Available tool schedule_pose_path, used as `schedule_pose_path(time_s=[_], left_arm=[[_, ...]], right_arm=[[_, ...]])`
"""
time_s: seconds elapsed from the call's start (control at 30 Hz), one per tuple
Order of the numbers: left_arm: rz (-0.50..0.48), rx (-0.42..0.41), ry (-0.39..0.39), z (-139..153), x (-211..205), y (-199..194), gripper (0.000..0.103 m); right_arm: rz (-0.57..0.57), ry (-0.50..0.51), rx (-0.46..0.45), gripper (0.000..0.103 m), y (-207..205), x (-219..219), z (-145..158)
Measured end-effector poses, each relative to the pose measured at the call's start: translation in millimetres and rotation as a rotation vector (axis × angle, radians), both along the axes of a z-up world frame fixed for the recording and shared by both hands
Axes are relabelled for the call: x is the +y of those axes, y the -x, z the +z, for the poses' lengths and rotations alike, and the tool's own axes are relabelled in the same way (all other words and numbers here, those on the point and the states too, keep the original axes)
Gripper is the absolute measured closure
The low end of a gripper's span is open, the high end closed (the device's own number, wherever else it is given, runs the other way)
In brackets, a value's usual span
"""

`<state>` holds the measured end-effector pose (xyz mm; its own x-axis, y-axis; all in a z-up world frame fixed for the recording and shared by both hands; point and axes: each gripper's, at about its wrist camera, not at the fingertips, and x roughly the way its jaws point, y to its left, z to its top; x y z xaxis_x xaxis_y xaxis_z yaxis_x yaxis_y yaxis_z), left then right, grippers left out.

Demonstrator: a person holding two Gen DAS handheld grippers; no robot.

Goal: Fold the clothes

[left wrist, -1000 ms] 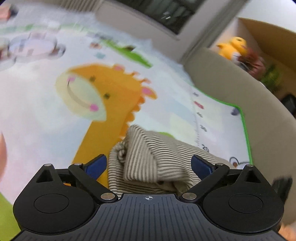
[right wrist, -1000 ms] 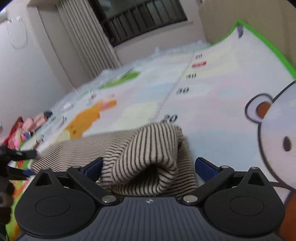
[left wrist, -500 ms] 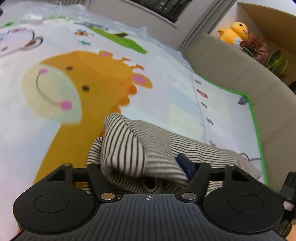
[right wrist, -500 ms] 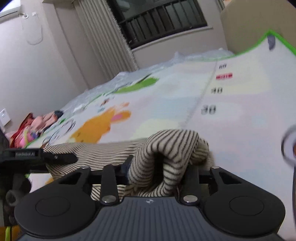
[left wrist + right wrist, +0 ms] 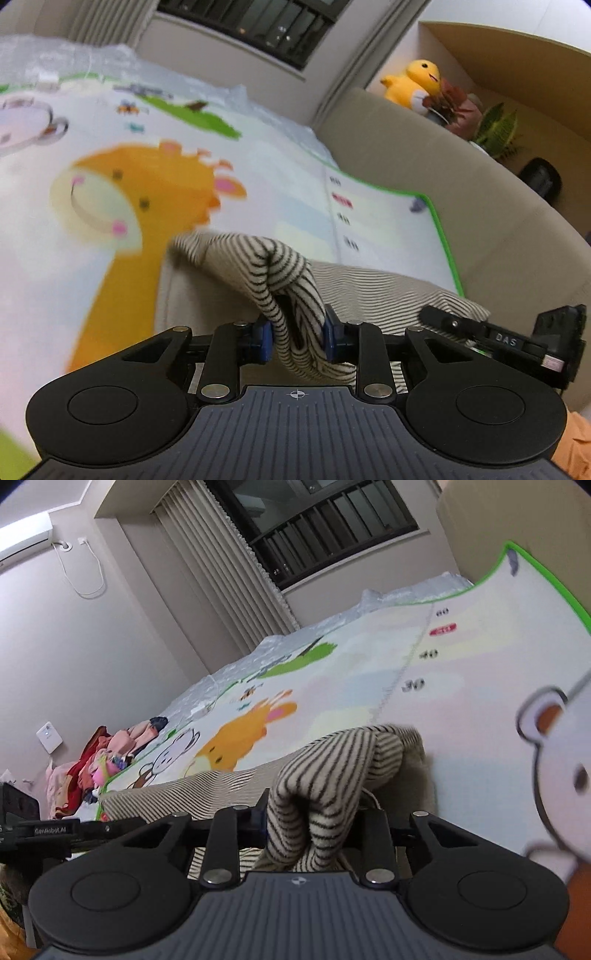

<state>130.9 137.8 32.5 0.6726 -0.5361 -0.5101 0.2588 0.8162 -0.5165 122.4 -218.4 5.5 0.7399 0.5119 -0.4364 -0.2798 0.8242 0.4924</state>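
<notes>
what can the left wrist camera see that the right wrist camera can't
Only the left wrist view shows the yellow plush duck and the potted plants on the ledge behind the beige sofa back. Only the right wrist view shows the pile of pink and red clothes, the curtain and the air conditioner. Both show the striped garment on the cartoon play mat, bunched between closing jaws: the left gripper in its view, the right gripper in its own.
</notes>
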Motion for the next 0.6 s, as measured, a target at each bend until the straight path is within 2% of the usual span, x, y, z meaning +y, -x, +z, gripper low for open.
schedule_pose_path(time_s=[0.13, 0.2, 0.23, 0.3, 0.33, 0.37, 0.47, 0.53, 0.6], left_arm=[[-0.024, 0.022, 0.005, -11, 1, 33, 0.074], [-0.017, 0.042, -0.003, -19, 2, 40, 0.074], [-0.006, 0.055, -0.01, -25, 2, 42, 0.072], [0.033, 0.075, -0.03, -34, 3, 45, 0.064], [0.054, 0.081, -0.04, -37, 4, 47, 0.057], [0.073, 0.08, -0.047, -38, 5, 50, 0.054], [0.112, 0.04, -0.072, -27, 7, 65, 0.045], [0.13, -0.014, -0.086, -11, 5, 73, 0.023], [0.126, -0.084, -0.101, 6, -2, 79, 0.015]], right_arm=[[-0.029, 0.035, 0.032, 0.075, 13, -8, -11], [-0.079, 0.089, 0.057, 0.064, 12, -9, -22], [-0.104, 0.115, 0.069, 0.053, 12, -10, -28], [-0.138, 0.138, 0.068, 0.042, 15, -14, -33], [-0.154, 0.145, 0.06, 0.019, 18, -16, -33], [-0.187, 0.179, 0.052, 0.006, 21, -18, -32], [-0.229, 0.216, 0.03, 0.003, 29, -29, -29], [-0.235, 0.219, 0.01, 0.003, 35, -35, -25], [-0.235, 0.229, -0.044, 0.003, 42, -37, -17]])
